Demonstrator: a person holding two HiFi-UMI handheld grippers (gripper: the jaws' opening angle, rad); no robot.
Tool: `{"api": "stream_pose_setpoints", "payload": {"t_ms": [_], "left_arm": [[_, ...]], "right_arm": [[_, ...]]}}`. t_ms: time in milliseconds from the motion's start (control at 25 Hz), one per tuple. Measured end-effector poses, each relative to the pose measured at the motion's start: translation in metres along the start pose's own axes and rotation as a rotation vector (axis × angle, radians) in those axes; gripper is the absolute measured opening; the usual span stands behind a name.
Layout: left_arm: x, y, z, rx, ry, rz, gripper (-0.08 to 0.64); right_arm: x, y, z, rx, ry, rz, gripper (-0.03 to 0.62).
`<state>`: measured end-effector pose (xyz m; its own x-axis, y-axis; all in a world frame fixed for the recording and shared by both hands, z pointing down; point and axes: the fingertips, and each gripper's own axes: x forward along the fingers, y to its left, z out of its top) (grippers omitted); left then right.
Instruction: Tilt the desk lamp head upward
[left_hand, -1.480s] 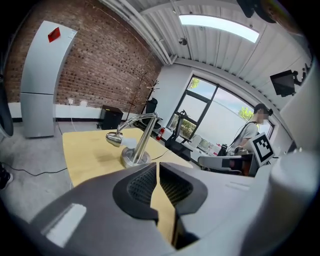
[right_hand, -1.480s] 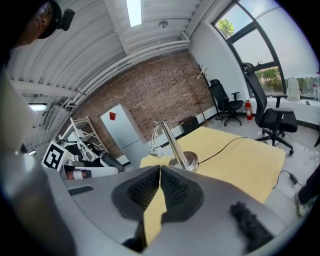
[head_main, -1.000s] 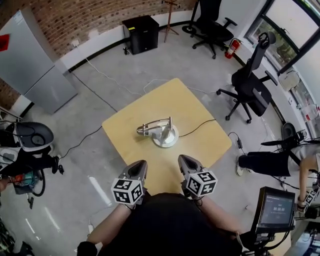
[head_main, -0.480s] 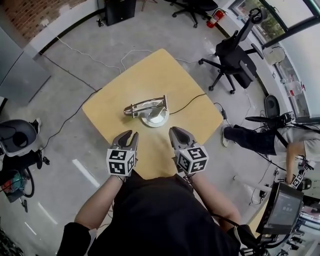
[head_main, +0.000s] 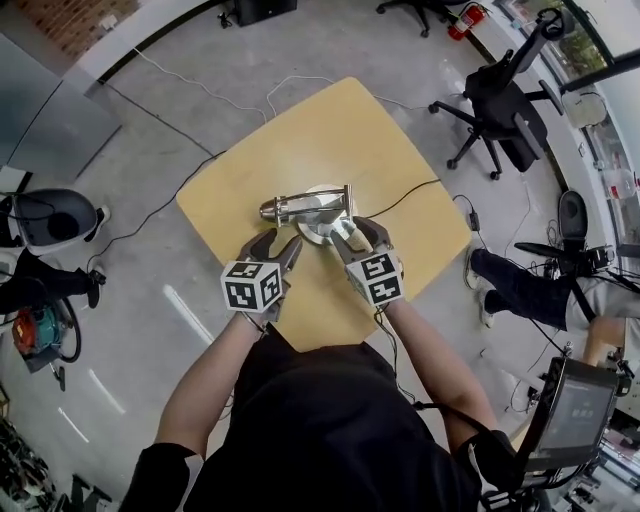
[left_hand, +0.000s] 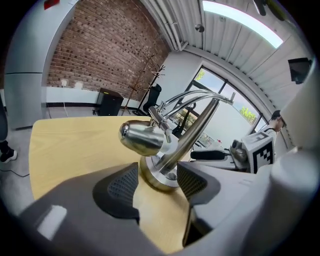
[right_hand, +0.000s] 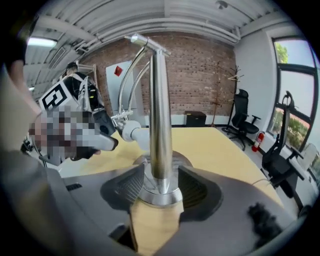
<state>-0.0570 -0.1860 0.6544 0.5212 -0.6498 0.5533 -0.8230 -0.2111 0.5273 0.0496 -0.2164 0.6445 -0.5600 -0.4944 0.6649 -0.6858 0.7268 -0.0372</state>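
Note:
A chrome desk lamp (head_main: 310, 208) stands mid-table on a round base (head_main: 326, 228), its bullet-shaped head (head_main: 274, 210) pointing left and roughly level. In the left gripper view the head (left_hand: 141, 138) hangs just above and ahead of my left gripper (left_hand: 157, 182), whose jaws have just been opening and stand apart, with the base (left_hand: 159, 177) at their tips. My right gripper (right_hand: 156, 187) has also just been opening; its pads flank the base (right_hand: 160, 195) below the upright stem (right_hand: 160, 115) without clamping it. Both grippers, left (head_main: 278, 245) and right (head_main: 350, 232), sit at the lamp's near side.
The lamp's black cable (head_main: 405, 193) runs right across the wooden table (head_main: 330, 130) and off its edge. Office chairs (head_main: 505, 95) stand at the right, a grey cabinet (head_main: 50, 110) at the left, and a monitor (head_main: 575, 415) at lower right.
Both grippers moved forward and down from the table's near edge to the lamp's base, and their jaws went from shut to open. The lamp itself has not moved.

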Motion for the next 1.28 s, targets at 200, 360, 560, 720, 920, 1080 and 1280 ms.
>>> {"api": "stream_pose_setpoints", "payload": {"t_ms": [200,360,560,720,920,1080,1280], "left_arm": [[0.018,-0.002,0.007,-0.11,-0.02,-0.072,0.287],[0.028,-0.002,0.012,-0.266,-0.083,-0.106,0.298],[0.031,0.003,0.023,-0.424,-0.167,-0.136,0.295],[0.031,0.011,0.027,-0.46,-0.202,-0.128,0.287],[0.032,0.013,0.028,-0.48,-0.226,-0.116,0.284],[0.03,0.014,0.029,-0.437,-0.21,-0.098,0.282],[0.022,0.016,0.034,-0.401,-0.21,-0.066,0.282]], "right_arm": [[0.022,-0.008,-0.006,-0.02,0.021,0.027,0.209],[0.035,-0.007,-0.013,0.033,0.034,0.037,0.209],[0.042,-0.003,-0.026,0.019,0.03,0.024,0.207],[0.042,-0.003,-0.025,0.018,0.019,0.026,0.207],[0.044,-0.005,-0.026,0.005,0.013,0.035,0.207],[0.043,-0.006,-0.026,0.005,0.008,0.035,0.207],[0.043,-0.005,-0.025,0.003,0.003,0.036,0.207]]}}
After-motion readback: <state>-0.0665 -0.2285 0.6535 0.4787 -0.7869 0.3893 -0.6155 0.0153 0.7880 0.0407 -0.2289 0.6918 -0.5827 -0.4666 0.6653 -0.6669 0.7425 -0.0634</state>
